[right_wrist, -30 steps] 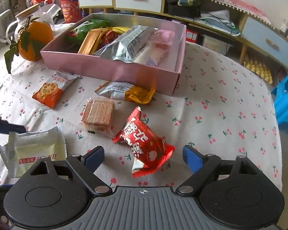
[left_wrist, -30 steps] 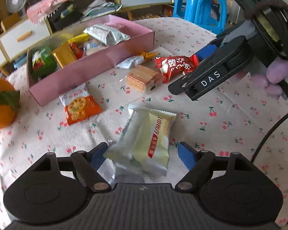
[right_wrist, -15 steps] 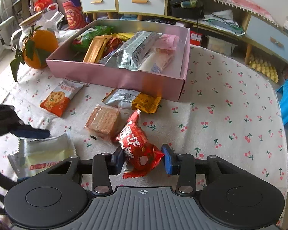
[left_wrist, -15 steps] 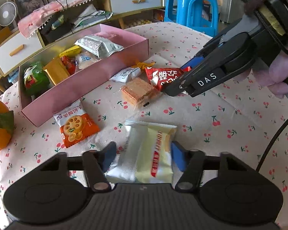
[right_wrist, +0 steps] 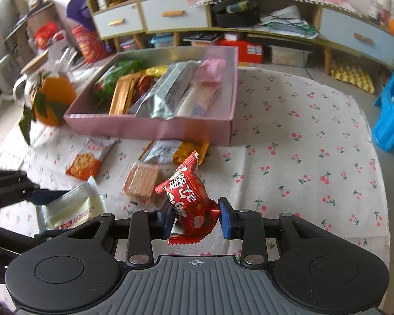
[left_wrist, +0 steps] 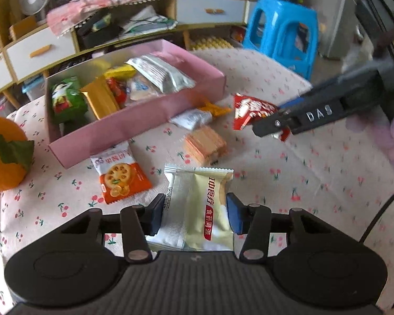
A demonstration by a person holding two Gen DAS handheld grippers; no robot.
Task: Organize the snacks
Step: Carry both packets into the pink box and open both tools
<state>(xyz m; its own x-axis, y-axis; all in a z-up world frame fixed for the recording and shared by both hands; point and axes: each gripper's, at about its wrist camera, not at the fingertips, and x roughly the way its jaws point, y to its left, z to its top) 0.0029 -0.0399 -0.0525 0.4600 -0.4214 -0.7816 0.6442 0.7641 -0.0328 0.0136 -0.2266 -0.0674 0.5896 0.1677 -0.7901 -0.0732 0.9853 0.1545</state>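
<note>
Done: many snacks laid in pink box [left_wrist: 134,128] | Now: pale pack [left_wrist: 199,204] being squeezed tighter by left gripper [left_wrist: 194,214], red pack [right_wrist: 191,199] pinched by right gripper [right_wrist: 194,218] | Left: maybe three packs on cloth [left_wrist: 289,173]

On the tablecloth [right_wrist: 302,136], the snack box [right_wrist: 155,128] sits behind a loose cracker pack [right_wrist: 141,182] and cookie packet [right_wrist: 88,157] (an orange ornament [right_wrist: 53,99] stands just left of the box).

snack packets on cloth [left_wrist: 123,176]: 5 | pink box [left_wrist: 134,128]: 1 | hand-held grippers [left_wrist: 194,215]: 2
</note>
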